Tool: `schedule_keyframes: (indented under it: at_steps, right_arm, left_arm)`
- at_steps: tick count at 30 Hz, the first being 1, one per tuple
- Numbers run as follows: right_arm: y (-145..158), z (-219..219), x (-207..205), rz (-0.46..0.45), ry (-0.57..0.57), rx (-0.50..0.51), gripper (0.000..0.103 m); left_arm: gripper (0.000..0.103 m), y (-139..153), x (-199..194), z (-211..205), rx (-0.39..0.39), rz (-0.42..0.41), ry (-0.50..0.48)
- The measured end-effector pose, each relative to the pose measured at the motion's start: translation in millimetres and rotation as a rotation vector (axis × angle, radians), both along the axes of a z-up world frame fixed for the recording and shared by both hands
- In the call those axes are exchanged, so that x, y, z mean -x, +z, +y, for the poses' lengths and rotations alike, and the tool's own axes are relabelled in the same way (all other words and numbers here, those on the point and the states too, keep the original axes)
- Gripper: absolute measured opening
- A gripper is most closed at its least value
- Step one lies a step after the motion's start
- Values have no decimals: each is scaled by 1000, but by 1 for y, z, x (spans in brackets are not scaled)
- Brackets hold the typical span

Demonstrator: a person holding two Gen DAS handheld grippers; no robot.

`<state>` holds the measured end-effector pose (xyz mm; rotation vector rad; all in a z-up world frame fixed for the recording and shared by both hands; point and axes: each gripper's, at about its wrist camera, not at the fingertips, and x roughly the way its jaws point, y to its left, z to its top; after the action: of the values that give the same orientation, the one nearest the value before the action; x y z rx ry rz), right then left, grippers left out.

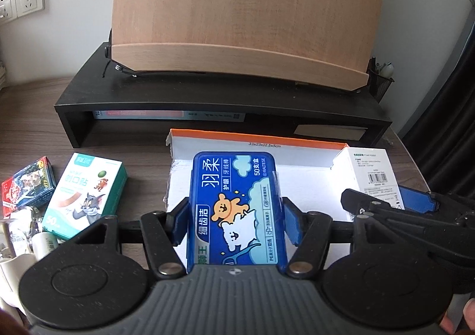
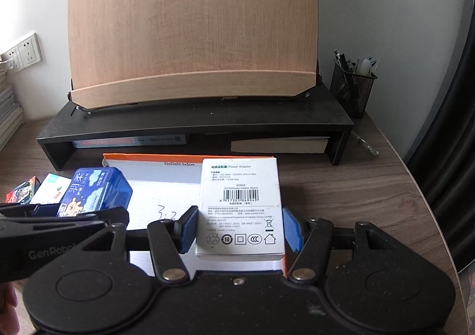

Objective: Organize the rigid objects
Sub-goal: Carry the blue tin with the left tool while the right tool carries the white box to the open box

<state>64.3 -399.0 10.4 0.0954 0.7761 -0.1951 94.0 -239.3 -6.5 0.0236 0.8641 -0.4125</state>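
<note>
My left gripper [image 1: 236,220] is shut on a blue dental-floss box [image 1: 237,204], held over the white shallow cardboard tray with an orange rim [image 1: 302,153]. My right gripper [image 2: 240,228] is around a white power-adapter box [image 2: 240,207] at the tray's right end; its pads sit at the box's sides, the right pad slightly apart. The blue box also shows in the right wrist view [image 2: 92,192], and the white box in the left wrist view [image 1: 371,174].
A green-white plaster box [image 1: 86,195] and a card pack [image 1: 28,186] lie left of the tray on the wooden desk [image 2: 356,186]. Behind stands a black monitor riser [image 2: 196,124] with a wooden book stand [image 2: 193,38]. A mesh pen holder [image 2: 353,88] stands at right.
</note>
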Motion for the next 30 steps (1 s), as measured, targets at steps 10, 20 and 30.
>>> schedule_keyframes:
  at_steps: [10,20,30]
  right_arm:
    - [-2,0,-14,1,3,1,71]
    - [-8,2,-31,16,11,5,71]
    - [-15,-1,-40,33,0,-2,71]
  left_arm:
    - [63,-1,-8,0,-8,3,-5]
    - [63,-4,-20,2,-17,4,-7]
    - [63,-10,-27,-1,-27,7,-14]
